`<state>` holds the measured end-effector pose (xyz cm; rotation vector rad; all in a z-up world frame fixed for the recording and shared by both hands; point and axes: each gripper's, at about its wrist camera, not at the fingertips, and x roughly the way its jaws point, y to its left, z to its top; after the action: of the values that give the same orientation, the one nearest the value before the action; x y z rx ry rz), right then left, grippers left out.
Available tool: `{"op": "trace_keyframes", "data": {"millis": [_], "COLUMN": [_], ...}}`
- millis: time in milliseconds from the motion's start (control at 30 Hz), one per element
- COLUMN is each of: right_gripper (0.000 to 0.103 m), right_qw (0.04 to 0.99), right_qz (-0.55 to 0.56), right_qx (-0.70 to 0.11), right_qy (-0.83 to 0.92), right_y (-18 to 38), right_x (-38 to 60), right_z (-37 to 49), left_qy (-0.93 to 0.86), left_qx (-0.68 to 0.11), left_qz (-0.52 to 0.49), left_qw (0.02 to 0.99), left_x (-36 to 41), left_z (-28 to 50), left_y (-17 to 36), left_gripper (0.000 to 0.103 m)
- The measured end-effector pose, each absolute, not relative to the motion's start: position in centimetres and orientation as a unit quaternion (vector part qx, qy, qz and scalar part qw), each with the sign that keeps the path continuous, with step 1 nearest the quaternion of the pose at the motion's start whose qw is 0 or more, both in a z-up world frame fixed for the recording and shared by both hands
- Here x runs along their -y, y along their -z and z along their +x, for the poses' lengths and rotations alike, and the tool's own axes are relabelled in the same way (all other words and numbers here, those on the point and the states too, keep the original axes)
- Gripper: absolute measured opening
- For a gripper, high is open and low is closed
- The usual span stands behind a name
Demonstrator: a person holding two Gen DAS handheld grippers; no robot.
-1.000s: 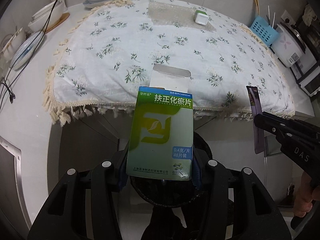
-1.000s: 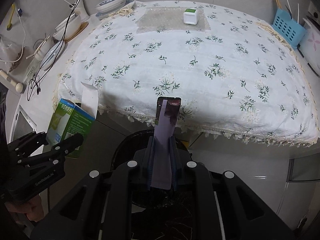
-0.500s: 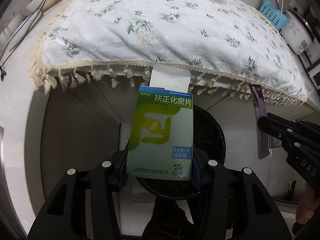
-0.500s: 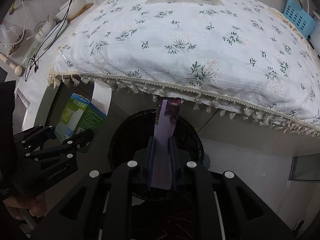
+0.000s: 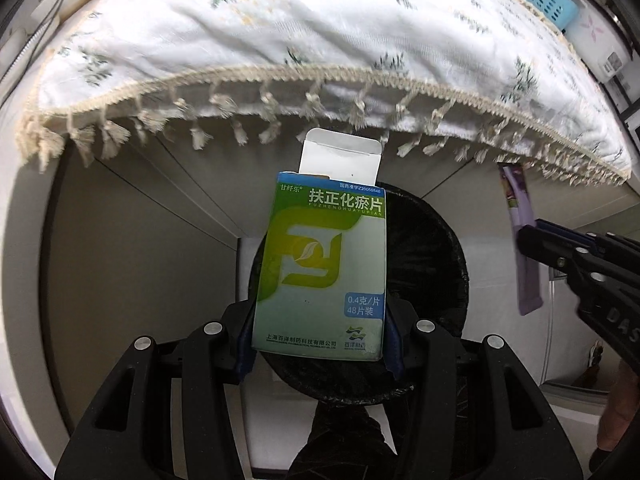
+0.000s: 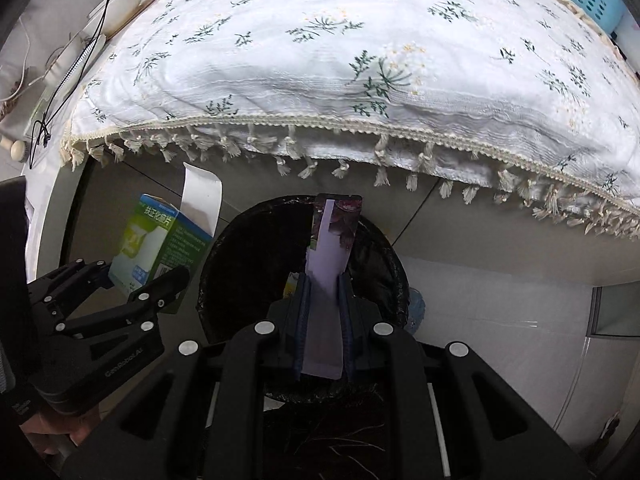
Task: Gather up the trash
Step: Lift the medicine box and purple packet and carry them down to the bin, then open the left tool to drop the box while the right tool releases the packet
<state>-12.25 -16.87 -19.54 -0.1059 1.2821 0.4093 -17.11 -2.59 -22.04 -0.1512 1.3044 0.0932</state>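
A white flowered cloth (image 6: pixel 360 60) with a tasselled fringe covers the worktop, and below its edge a black-lined bin (image 6: pixel 256 264) stands on the floor. Your left tongs (image 5: pixel 320 344) are clenched on the lower end of a green medicine box (image 5: pixel 320 264), its long axis upright and its white flap open at the top. Your right tongs (image 6: pixel 323 320) are pinched tight on a thin purple sachet (image 6: pixel 330 248), also standing on end. Both point steeply down. The sachet hangs directly over the bin's mouth; seen from the right wrist, the box sits just off the bin's left rim. So your right hand looks better placed to drop first, while the left probably needs to shift inward over the opening.
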Motion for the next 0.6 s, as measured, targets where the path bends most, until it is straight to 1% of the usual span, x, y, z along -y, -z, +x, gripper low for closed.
{"op": "trace_keyframes", "data": {"millis": [600], "right_gripper": [0.014], "right_qw": [0.780], "right_qz": [-0.031], "right_qx": [-0.611], "right_qy": [-0.134], "right_y": [20.8], "right_x": [23.3], "right_z": [-13.3], "left_qy": [0.002], "left_qx": [-0.642], "left_qz": [-0.039], "left_qw": [0.765], "left_x": [9.3], "left_z": [-16.6], "left_y": [29.1], "left_gripper": [0.048]}}
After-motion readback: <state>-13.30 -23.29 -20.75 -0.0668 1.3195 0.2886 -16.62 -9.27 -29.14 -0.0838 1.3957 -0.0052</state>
